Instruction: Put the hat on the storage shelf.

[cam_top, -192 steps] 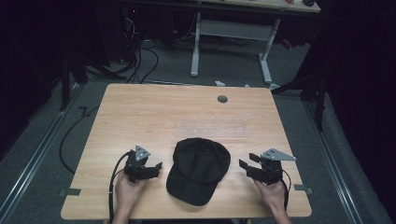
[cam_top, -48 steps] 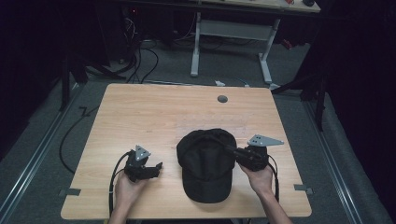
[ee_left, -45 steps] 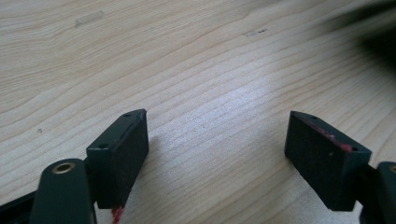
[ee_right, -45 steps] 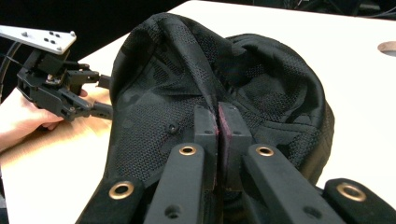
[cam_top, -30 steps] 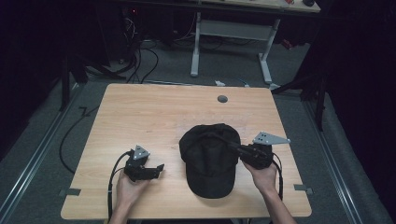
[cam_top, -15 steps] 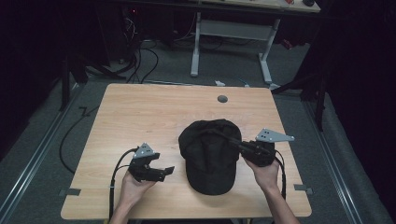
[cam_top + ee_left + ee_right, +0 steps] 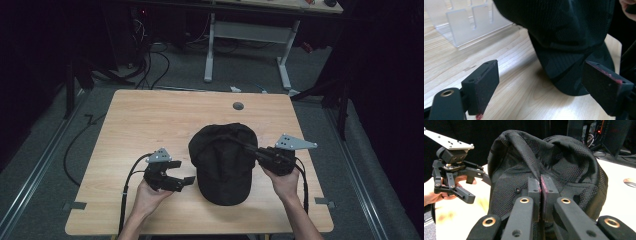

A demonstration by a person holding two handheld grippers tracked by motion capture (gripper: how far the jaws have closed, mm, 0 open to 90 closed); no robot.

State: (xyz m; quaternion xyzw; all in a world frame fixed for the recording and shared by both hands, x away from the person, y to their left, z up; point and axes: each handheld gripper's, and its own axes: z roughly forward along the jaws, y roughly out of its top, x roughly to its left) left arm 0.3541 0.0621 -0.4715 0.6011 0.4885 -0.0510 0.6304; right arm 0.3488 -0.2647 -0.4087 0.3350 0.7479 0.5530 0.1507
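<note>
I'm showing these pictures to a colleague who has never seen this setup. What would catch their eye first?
Most striking is the black cap in the middle of the wooden table, its crown fabric bunched where the right gripper pinches it with jaws shut. To its left, the left gripper is held with jaws open and nothing between them, aimed at the cap's brim.

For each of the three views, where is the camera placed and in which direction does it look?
High view: above the person's side, looking forward and down on table; forearms, both hands.
Left gripper view: on left gripper, facing cap; open jaws.
Right gripper view: on right gripper, pinching cap fabric; other hand farther off.
All share the cap.
</note>
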